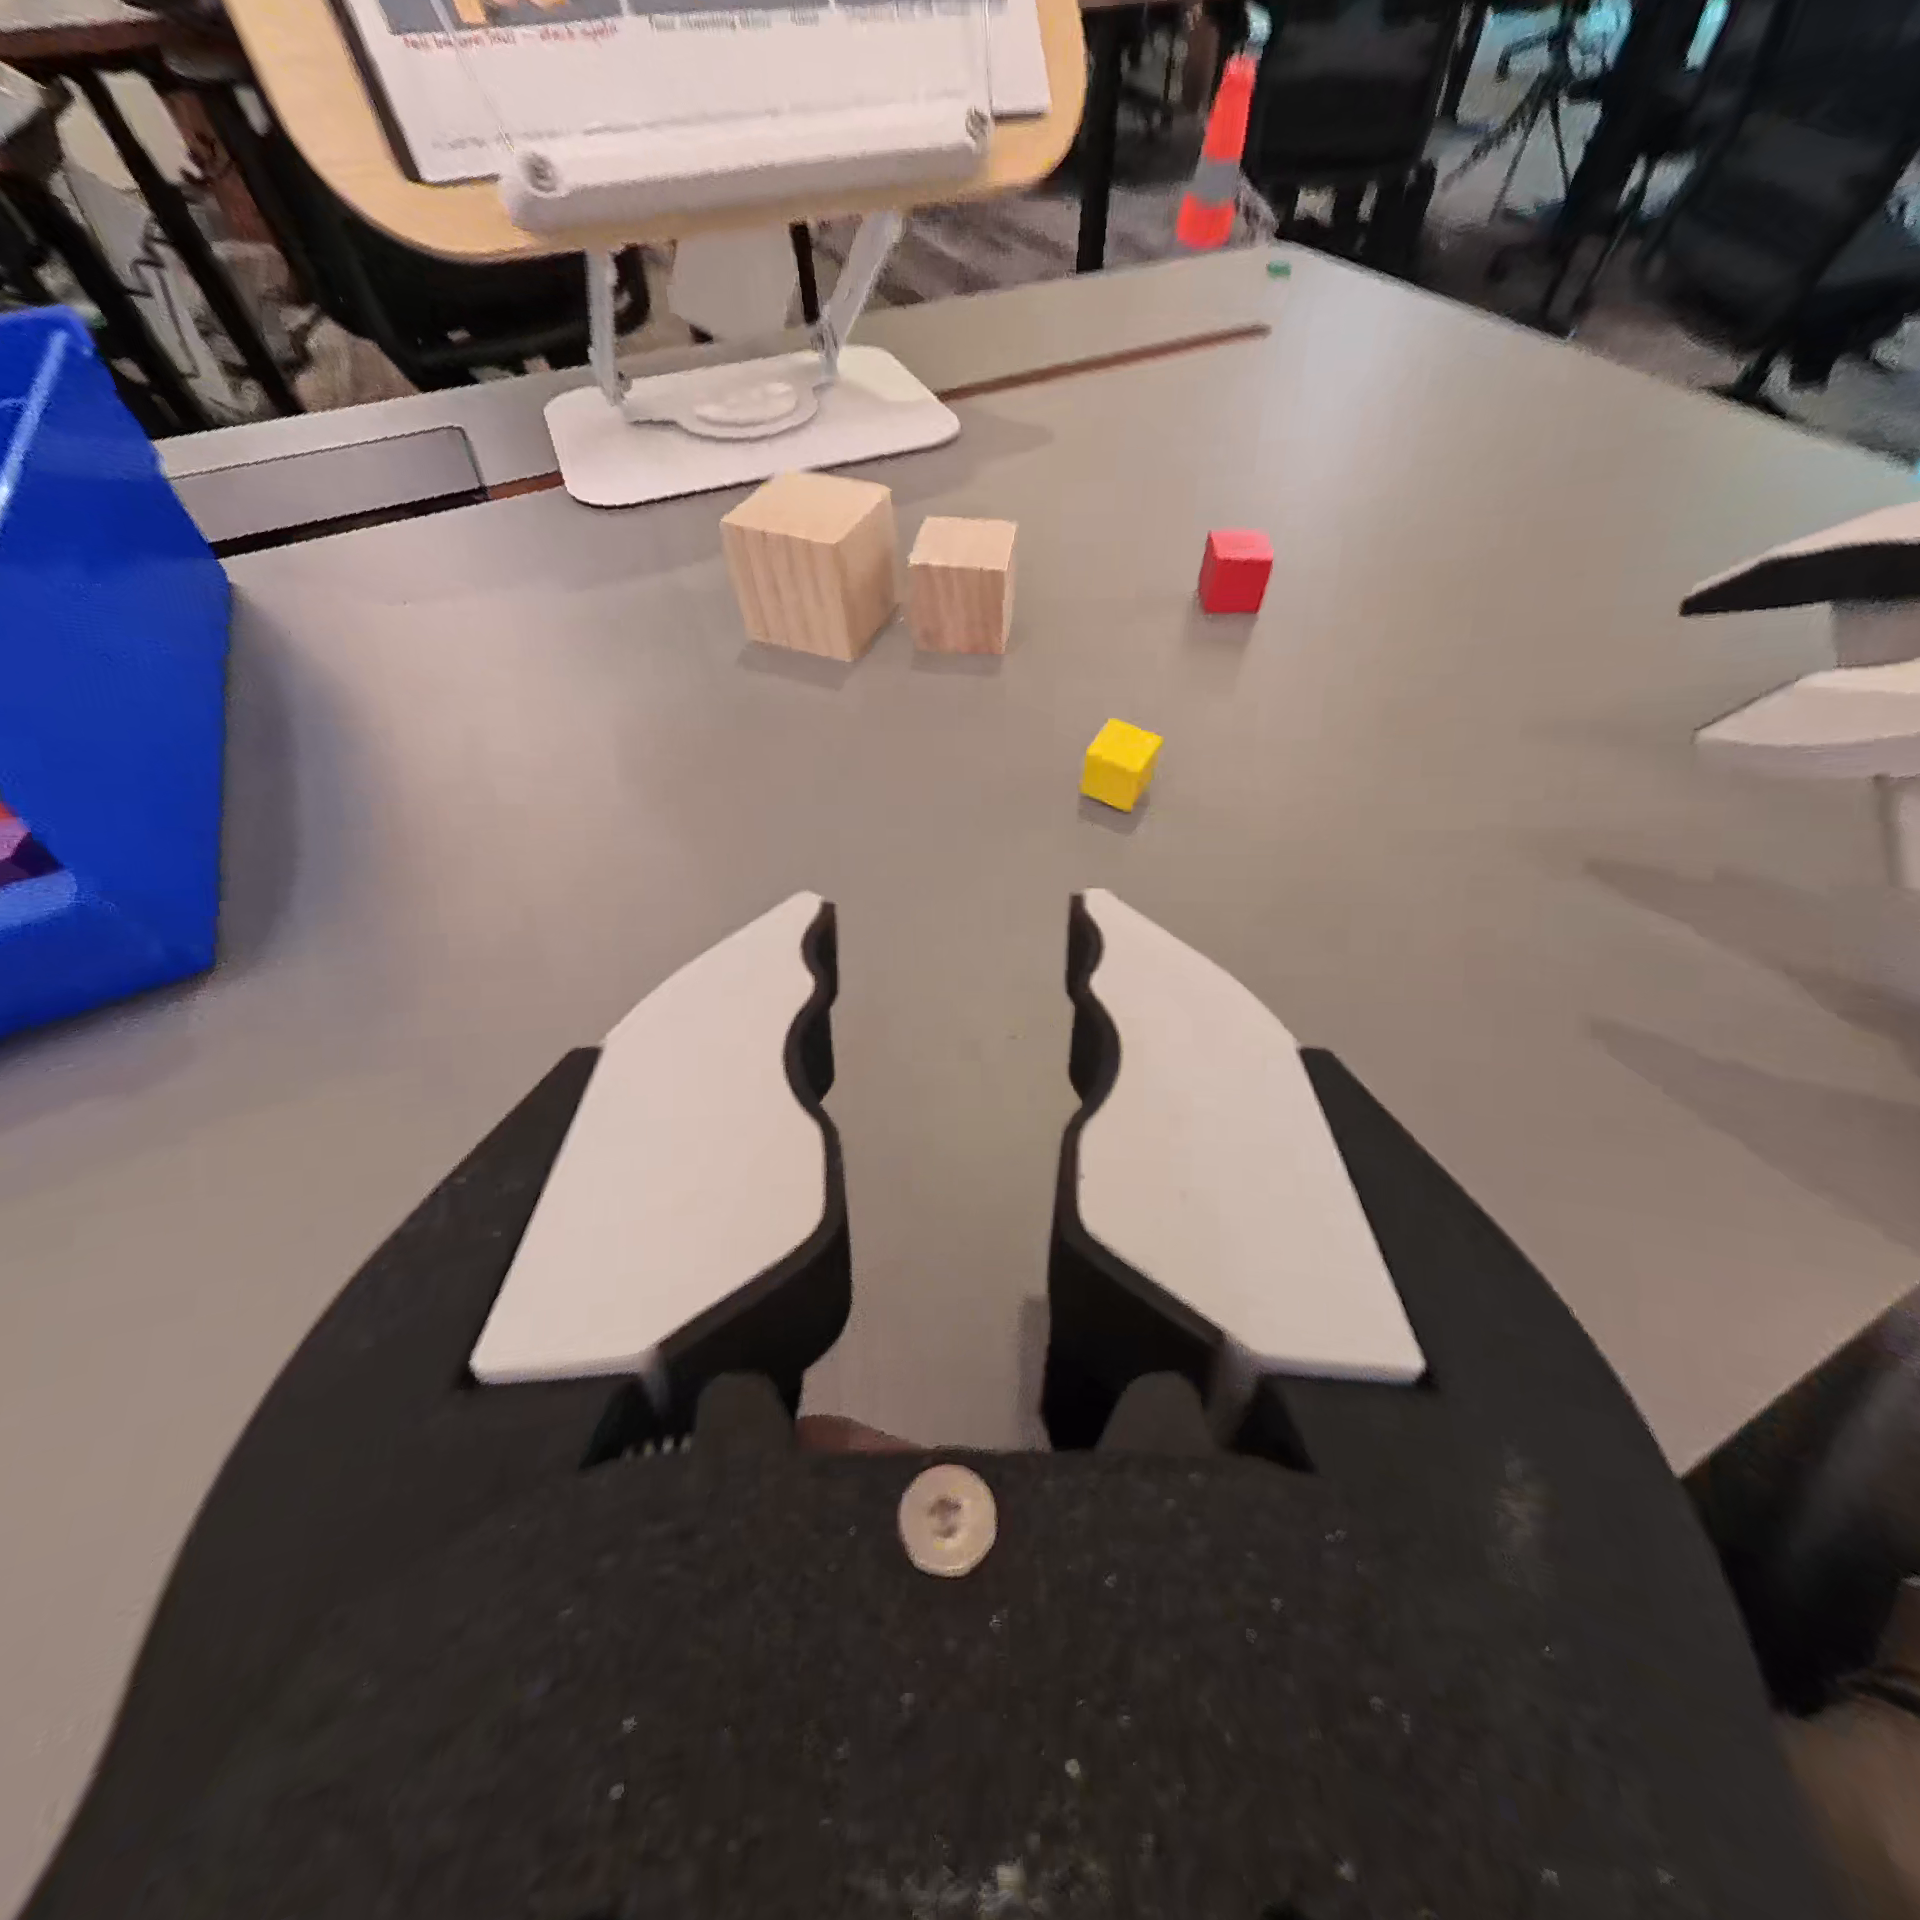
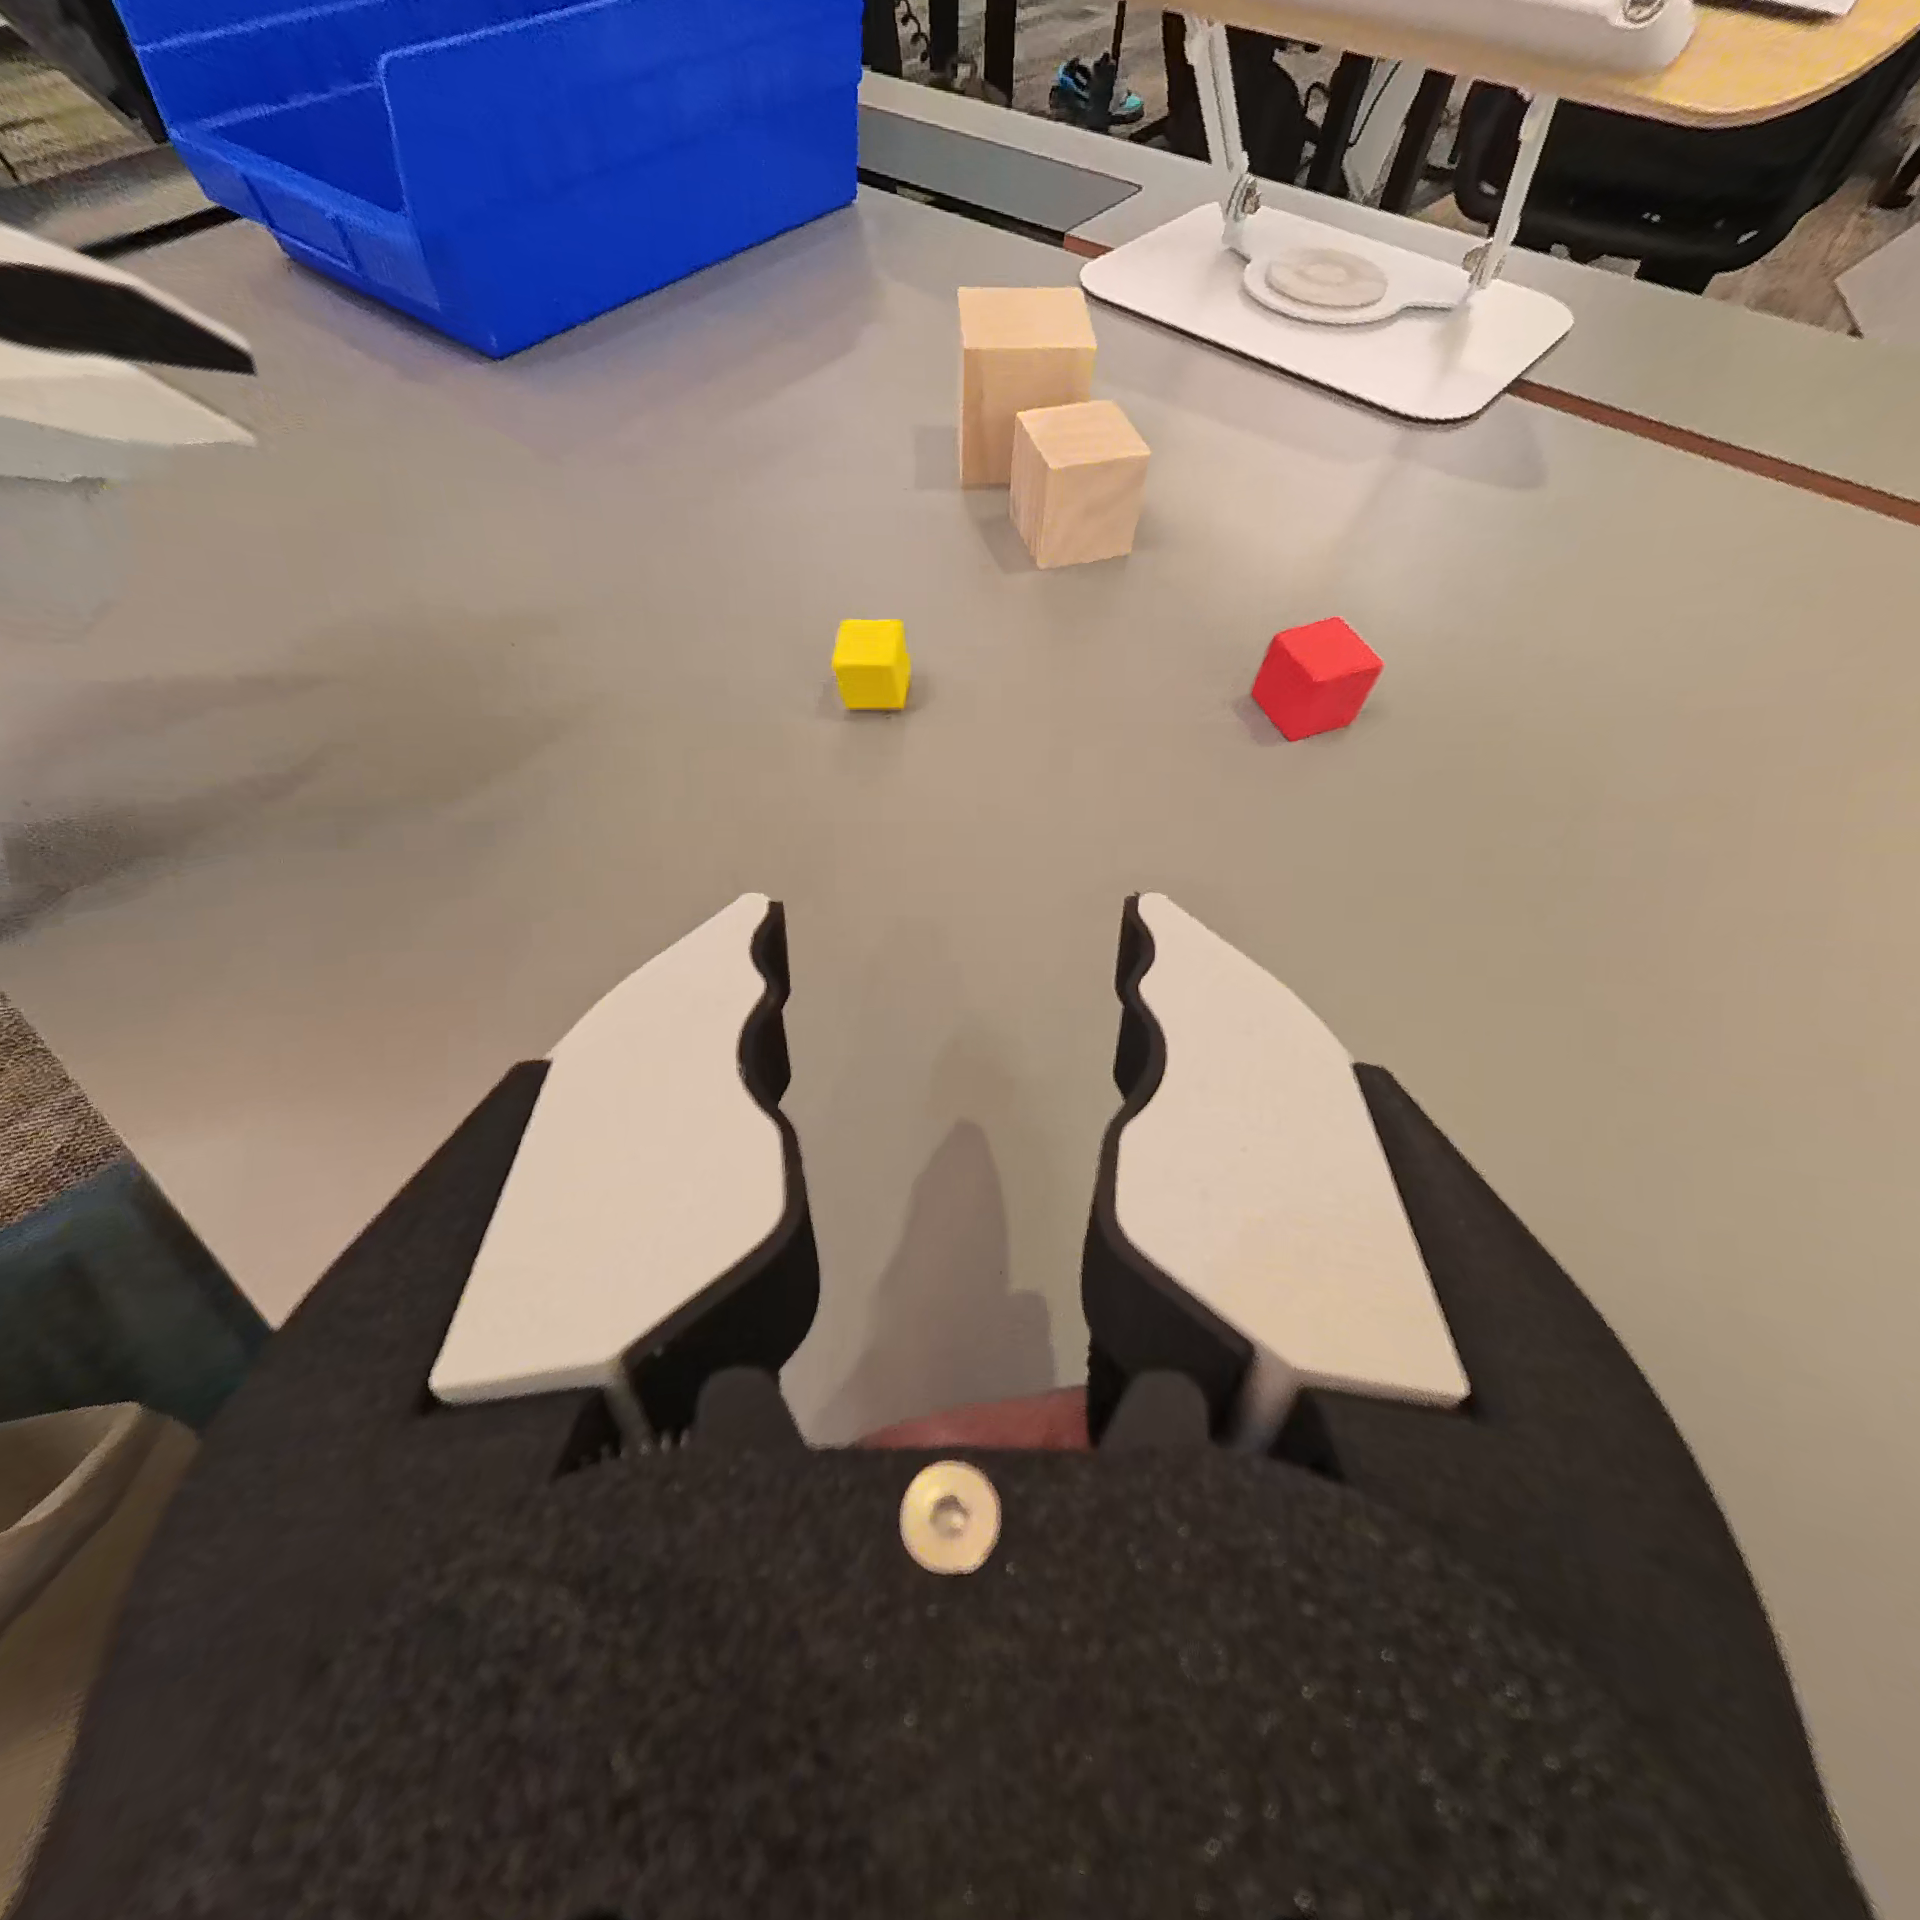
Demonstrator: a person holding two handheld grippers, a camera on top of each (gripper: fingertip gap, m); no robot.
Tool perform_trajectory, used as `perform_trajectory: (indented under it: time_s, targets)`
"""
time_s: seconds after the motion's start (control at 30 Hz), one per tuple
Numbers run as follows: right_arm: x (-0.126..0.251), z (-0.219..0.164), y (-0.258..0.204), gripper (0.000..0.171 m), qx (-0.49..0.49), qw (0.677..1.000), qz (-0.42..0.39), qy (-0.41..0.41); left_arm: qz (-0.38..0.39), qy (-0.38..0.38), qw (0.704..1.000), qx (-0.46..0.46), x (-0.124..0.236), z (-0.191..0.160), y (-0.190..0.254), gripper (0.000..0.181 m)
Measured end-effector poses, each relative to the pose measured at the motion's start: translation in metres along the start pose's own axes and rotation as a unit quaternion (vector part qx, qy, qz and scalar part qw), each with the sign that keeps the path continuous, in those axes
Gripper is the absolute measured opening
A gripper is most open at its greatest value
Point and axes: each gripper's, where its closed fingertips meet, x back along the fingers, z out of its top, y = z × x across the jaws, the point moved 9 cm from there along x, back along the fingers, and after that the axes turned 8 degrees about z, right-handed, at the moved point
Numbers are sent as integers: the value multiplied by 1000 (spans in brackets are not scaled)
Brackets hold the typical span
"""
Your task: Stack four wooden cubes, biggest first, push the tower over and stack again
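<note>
Four loose cubes on grey tabletop [image 1: 416,727], none stacked. Largest wooden cube [image 1: 808,564] at 12 o'clock from left gripper [image 1: 949,906], jaws parted, empty; nearer than right gripper [image 2: 951,906], likewise parted, empty. Medium wooden cube [image 1: 962,585] just beside; red cube [image 1: 1234,570] and yellow cube [image 1: 1119,763] toward 1 o'clock.

Looks like an office or lab workspace: a grey table [image 1: 1455,520], a blue storage bin [image 2: 582,156], a clipboard-like board on a white stand [image 1: 748,416], an orange traffic cone [image 1: 1221,156] on carpet, dark chairs and desks behind.
</note>
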Motion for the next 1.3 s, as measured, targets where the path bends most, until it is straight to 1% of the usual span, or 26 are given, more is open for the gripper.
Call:
perform_trajectory:
  time_s: [0.1, 0.17, 0.27, 0.4, 0.5, 0.6, 0.77, 1.3]
  targets:
    - [0, 0, 0, 62, 1, 1000, -14, -4, 6, 35, 999, 25, 6, -4, 4, 62]
    - [0, -1, 1, 65, -5, 1000, -29, -9, 30, 44, 998, 22, 7, -3, 6, 74]
    - [1, -3, 3, 64, -31, 998, -45, -14, 62, 62, 996, 12, 7, -2, 10, 81]
    - [3, -2, 3, 64, -55, 998, -43, -4, 84, 55, 995, 20, 4, -6, 15, 89]
    - [2, -2, 1, 65, -48, 998, -44, -3, 69, 57, 996, 23, 4, -7, 20, 89]
    - [1, -2, 0, 65, -43, 998, -45, -2, 75, 65, 995, 28, 6, -7, 19, 90]
    - [-1, -4, 0, 66, -40, 998, -47, -7, 78, 49, 995, 47, 3, -14, 15, 91]
    - [2, -3, 3, 66, -36, 998, -49, -7, 70, 27, 996, 38, -1, -19, 18, 88]
